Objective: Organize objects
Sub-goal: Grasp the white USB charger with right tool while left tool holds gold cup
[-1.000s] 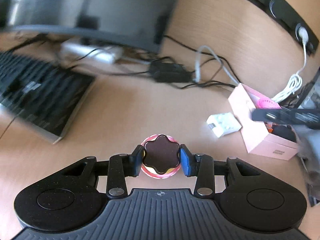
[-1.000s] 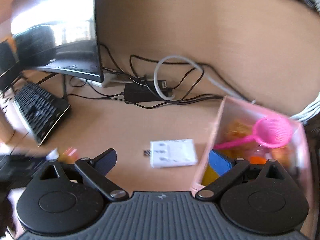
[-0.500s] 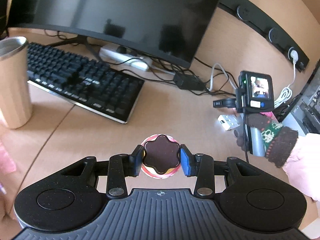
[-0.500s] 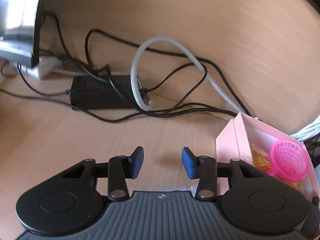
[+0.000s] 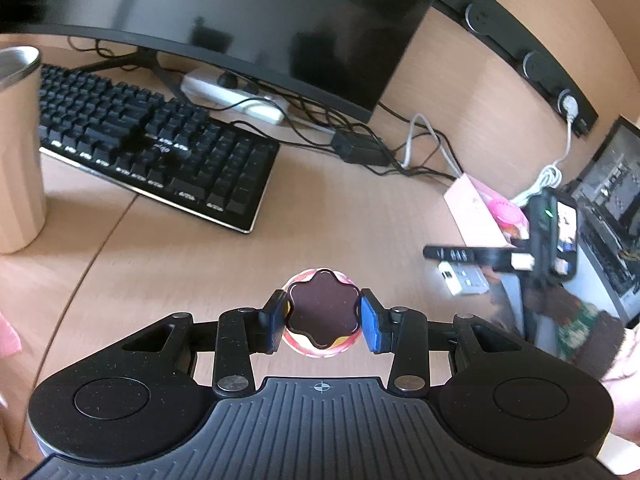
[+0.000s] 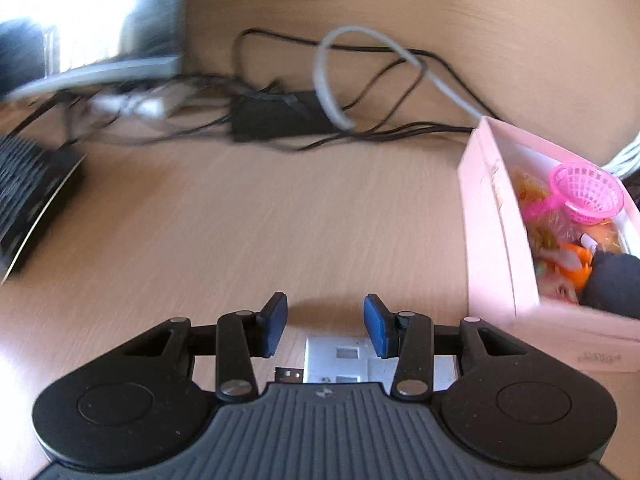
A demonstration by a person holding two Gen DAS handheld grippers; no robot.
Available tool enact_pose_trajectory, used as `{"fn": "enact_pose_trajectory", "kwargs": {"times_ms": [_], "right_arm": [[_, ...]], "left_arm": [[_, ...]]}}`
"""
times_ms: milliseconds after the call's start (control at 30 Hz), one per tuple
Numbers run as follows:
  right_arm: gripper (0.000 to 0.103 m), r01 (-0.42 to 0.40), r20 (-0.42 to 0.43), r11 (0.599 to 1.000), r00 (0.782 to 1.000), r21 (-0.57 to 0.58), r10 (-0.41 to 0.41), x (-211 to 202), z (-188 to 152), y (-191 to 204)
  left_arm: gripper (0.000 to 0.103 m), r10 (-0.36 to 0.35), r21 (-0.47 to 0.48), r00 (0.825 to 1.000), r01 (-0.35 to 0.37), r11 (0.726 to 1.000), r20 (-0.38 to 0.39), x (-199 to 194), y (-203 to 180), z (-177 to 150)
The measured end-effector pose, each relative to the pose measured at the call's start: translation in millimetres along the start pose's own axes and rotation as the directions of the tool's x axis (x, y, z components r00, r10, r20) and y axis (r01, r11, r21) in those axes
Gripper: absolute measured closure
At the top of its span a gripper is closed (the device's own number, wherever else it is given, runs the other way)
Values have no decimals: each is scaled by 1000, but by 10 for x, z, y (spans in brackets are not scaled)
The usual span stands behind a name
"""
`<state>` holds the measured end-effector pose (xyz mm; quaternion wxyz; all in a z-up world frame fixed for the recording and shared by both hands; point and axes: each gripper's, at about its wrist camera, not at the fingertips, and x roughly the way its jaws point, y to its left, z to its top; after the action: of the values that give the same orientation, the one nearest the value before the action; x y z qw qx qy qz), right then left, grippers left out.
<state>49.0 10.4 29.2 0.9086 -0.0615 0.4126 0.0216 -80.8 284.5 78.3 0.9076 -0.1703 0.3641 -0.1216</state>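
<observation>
My left gripper (image 5: 323, 320) is shut on a toy cupcake (image 5: 322, 314) with a brown flower-shaped top and pink wrapper, held above the wooden desk. My right gripper (image 6: 325, 322) is open and empty, hovering just over a white USB hub (image 6: 344, 362) that lies under its fingers. It also shows in the left wrist view (image 5: 464, 255), above the hub (image 5: 464, 280). A pink box (image 6: 496, 232) at the right holds a pink toy basket (image 6: 588, 192) and orange toys; it also shows in the left wrist view (image 5: 476, 216).
A black keyboard (image 5: 152, 148), a monitor (image 5: 240, 20) and a tan steel cup (image 5: 16, 152) stand at the left. A power strip (image 5: 236, 98), a black adapter (image 6: 280, 120) and tangled cables (image 6: 380, 80) lie along the back wall.
The right gripper has narrowed its opening and come down over the white hub, left of the pink box. The left gripper has pulled back and up from near the box, still holding the cupcake.
</observation>
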Motion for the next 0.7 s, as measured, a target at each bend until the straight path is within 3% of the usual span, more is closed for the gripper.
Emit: {"fn": "enact_pose_trajectory", "kwargs": {"times_ms": [67,167,200,433,533,633,700], "right_arm": [[52,10,33,998,999,-56,-8,-223,-73,51],[11,35,82,999,996,-19,-33,-553,-191,15],[6,34,80,999,996,10,-34,-629,-249,3],[6,71,-68,983,996,172,-60,-483,-346,43],[6,112,-135,937,988,331,-71,-324,-265,-130],[6,112,-177,854,984,508,-23,-175,-240,-355],[3,124,-174,851,984,510,-40,-102,-193,-356]], "left_arm": [[60,-2,23,1000,2,1000,-1,-17,-13,14],[60,-9,34,1000,9,999,-4,-1,-1,-1],[60,-16,26,1000,17,1000,-8,22,11,-19],[60,-78,10,995,78,997,-55,199,-45,-160],[60,-94,21,994,95,995,-62,226,-84,-167],[60,-97,38,994,99,994,-58,189,-115,-182],[60,-100,42,994,102,994,-43,128,-108,-190]]}}
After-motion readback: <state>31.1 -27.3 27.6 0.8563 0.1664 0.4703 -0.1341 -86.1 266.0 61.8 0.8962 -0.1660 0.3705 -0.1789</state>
